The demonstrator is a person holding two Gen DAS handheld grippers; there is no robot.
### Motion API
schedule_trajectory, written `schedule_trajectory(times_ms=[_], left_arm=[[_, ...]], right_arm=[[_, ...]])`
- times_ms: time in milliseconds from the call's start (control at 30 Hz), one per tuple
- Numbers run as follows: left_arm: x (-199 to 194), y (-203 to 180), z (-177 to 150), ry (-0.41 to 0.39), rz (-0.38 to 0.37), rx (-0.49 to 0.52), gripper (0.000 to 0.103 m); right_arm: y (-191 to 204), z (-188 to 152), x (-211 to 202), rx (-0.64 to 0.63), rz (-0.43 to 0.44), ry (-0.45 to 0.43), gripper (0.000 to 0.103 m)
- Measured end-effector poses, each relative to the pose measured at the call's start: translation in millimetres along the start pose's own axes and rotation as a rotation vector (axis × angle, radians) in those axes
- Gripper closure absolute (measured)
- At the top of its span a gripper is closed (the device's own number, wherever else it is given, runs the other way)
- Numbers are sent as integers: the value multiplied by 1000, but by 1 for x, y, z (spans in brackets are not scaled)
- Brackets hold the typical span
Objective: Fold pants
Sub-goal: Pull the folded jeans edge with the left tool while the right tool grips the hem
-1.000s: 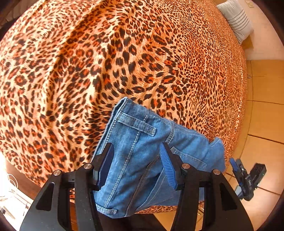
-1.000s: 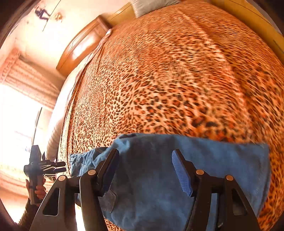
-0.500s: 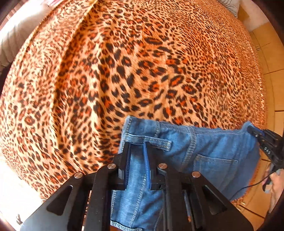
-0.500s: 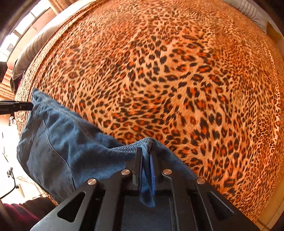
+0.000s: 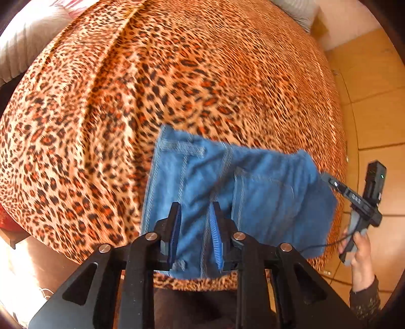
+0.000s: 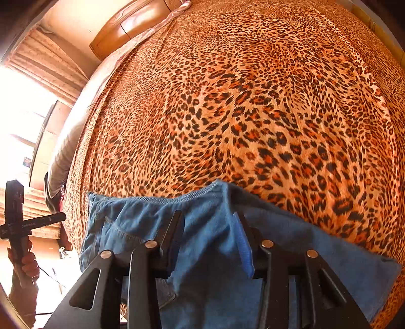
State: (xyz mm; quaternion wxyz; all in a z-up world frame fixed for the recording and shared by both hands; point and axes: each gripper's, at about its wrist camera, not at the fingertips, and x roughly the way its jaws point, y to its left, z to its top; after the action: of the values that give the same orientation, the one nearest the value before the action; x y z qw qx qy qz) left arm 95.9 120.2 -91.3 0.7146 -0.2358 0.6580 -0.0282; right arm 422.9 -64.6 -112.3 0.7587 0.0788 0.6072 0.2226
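Blue denim pants (image 5: 253, 187) lie folded on the near edge of a bed with a leopard-print cover (image 5: 177, 76). In the left wrist view my left gripper (image 5: 195, 222) is open above the waistband side, with denim showing between its fingers. In the right wrist view the pants (image 6: 202, 240) spread below my right gripper (image 6: 210, 235), which is open over a raised fold of the cloth. Each gripper shows at the edge of the other's view, the right gripper (image 5: 359, 202) and the left gripper (image 6: 17, 222), both off the bed's near edge.
The leopard cover (image 6: 253, 101) stretches far beyond the pants. A grey pillow (image 5: 298, 10) lies at the far end. A wooden headboard (image 6: 131, 27) and a bright window (image 6: 20, 114) stand at the left. Tiled floor (image 5: 374, 114) runs along the right of the bed.
Both grippers were shut on the denim half a second ago and have opened, letting the pants go. Both have pulled back a little, and the pants lie flatter on the bed.
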Motion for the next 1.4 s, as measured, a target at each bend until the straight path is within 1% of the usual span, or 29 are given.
schedule_trajectory(times_ms=[67, 100, 167, 200, 233, 267, 333, 367, 433, 467, 500, 533, 600, 633, 700, 767, 833, 900, 967, 1033, 1133, 1267, 1400], left_arm=[[16, -7, -26, 36, -13, 26, 80], [29, -10, -34, 54, 14, 37, 80], [63, -8, -46, 97, 154, 58, 80], [79, -5, -50, 133, 168, 58, 81], [88, -4, -51, 148, 181, 56, 84], [86, -7, -51, 136, 202, 56, 85], [77, -22, -47, 141, 225, 96, 85], [70, -29, -45, 128, 224, 119, 85], [49, -41, -40, 95, 197, 153, 85], [39, -48, -34, 81, 182, 170, 84], [30, -56, -28, 66, 167, 187, 84], [24, -63, -21, 52, 155, 198, 82], [18, -83, -4, 41, 111, 216, 77], [22, -96, 10, 40, 94, 224, 76], [35, -130, 26, 57, 64, 253, 76], [58, -169, 41, 82, 44, 290, 76], [76, -207, 50, 115, 33, 325, 76], [95, -241, 62, 154, 12, 328, 75], [117, -265, 70, 215, 0, 303, 73], [141, -281, 77, 273, 15, 265, 72], [166, -297, 81, 325, 36, 224, 72], [176, -305, 86, 327, 63, 182, 72], [188, -301, 98, 331, 80, 108, 71]], right_arm=[[-2, -20, 2, 17, -7, -10, 60], [-9, -29, 7, 49, -15, -18, 60], [-31, -35, 19, 160, -44, -20, 60], [-46, -35, 27, 227, -77, -1, 60], [-61, -39, 30, 290, -61, 8, 62], [-69, -42, 23, 337, -16, -41, 62], [-74, -45, 8, 392, -6, -58, 56], [-76, -48, 0, 399, 6, -66, 56], [-84, -60, -24, 408, 22, -111, 55], [-92, -71, -38, 424, 23, -142, 52], [-104, -82, -54, 453, 15, -174, 47], [-119, -93, -70, 487, -3, -206, 44], [-153, -120, -99, 560, -61, -267, 44], [-170, -129, -111, 596, -88, -283, 44], [-200, -147, -128, 651, -118, -299, 42], [-216, -156, -136, 659, -128, -306, 42], [-225, -160, -139, 657, -114, -313, 42], [-230, -156, -136, 660, -100, -312, 42], [-233, -154, -132, 661, -82, -305, 42], [-236, -152, -124, 654, -69, -290, 42], [-241, -149, -117, 642, -35, -273, 42], [-246, -139, -111, 600, -1, -249, 42], [-239, -126, -98, 518, -27, -198, 42]])
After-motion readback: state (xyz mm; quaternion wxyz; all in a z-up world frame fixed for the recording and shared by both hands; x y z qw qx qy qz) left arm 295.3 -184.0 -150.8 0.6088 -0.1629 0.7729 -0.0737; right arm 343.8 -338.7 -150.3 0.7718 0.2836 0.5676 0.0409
